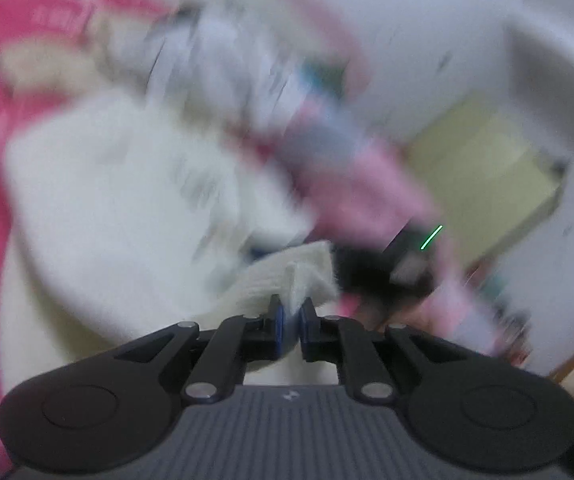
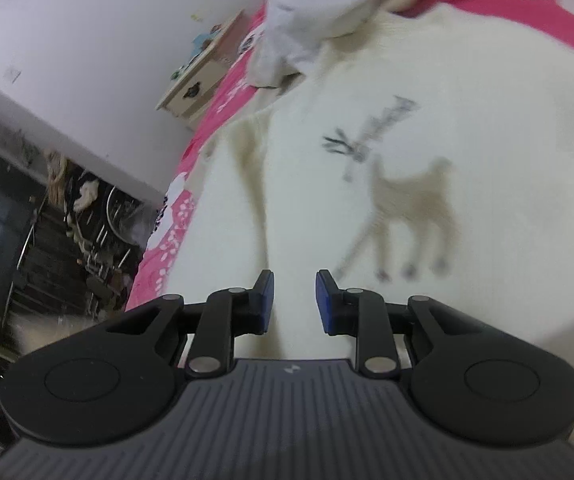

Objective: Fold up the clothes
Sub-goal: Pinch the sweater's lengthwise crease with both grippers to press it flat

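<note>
Cream sweater (image 1: 127,200) edge pinched by left fingers (image 1: 291,312); right fingers (image 2: 293,300) parted, empty.

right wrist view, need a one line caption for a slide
Open right gripper hovers over a cream sweater with a deer motif, spread on a pink bedspread.

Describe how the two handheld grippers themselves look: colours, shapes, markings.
Both look alike. The left gripper and right gripper each have a grey ribbed body with a small pale logo, flanked by two round black lobes. Black linkage bars with silver pivot pins carry black fingers faced with blue pads. No cables or sleeves show.
</note>
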The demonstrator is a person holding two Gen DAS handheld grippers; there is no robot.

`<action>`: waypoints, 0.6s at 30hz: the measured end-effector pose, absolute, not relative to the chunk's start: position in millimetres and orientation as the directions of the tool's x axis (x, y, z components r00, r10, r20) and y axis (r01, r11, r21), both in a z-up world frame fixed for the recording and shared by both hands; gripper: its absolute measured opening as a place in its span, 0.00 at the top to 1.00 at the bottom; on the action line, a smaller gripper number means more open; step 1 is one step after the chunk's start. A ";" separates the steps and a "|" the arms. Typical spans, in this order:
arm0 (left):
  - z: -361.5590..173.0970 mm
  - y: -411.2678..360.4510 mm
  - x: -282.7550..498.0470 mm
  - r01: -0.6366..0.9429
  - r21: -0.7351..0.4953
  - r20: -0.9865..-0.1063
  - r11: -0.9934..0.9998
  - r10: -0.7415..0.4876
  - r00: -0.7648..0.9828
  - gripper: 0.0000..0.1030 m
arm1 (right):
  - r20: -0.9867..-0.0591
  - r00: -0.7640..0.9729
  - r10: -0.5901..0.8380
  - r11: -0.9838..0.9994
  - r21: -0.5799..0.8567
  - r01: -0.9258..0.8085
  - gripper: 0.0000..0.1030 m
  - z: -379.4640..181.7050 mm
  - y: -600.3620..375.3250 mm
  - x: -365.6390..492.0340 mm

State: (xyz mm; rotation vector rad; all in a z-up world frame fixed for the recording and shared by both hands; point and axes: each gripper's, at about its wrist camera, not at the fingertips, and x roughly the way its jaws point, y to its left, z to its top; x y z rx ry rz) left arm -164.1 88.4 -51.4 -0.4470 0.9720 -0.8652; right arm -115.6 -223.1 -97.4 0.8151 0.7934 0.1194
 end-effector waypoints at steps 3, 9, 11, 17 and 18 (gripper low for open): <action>-86.1 75.8 -181.2 0.430 -0.588 -0.686 0.685 -0.704 0.184 0.84 | -0.608 0.680 0.409 0.673 0.704 0.225 0.78 -114.8 -221.9 -132.9; -82.6 96.1 -186.4 0.359 -0.590 -0.705 0.723 -0.678 0.207 0.56 | -0.623 0.587 0.516 0.662 0.726 0.188 0.74 -132.1 -195.7 -134.6; -84.5 102.2 -184.1 0.314 -0.588 -0.718 0.745 -0.660 0.223 0.55 | -0.632 0.550 0.546 0.671 0.723 0.166 0.72 -133.1 -185.6 -132.6; -111.1 112.9 -165.0 0.142 -0.611 -0.744 0.779 -0.626 0.231 0.56 | -0.661 0.438 0.610 0.685 0.717 0.129 0.70 -137.3 -159.6 -140.3; -117.3 113.6 -161.3 0.113 -0.625 -0.740 0.772 -0.633 0.229 0.58 | -0.673 0.416 0.612 0.695 0.709 0.123 0.70 -138.5 -153.8 -143.0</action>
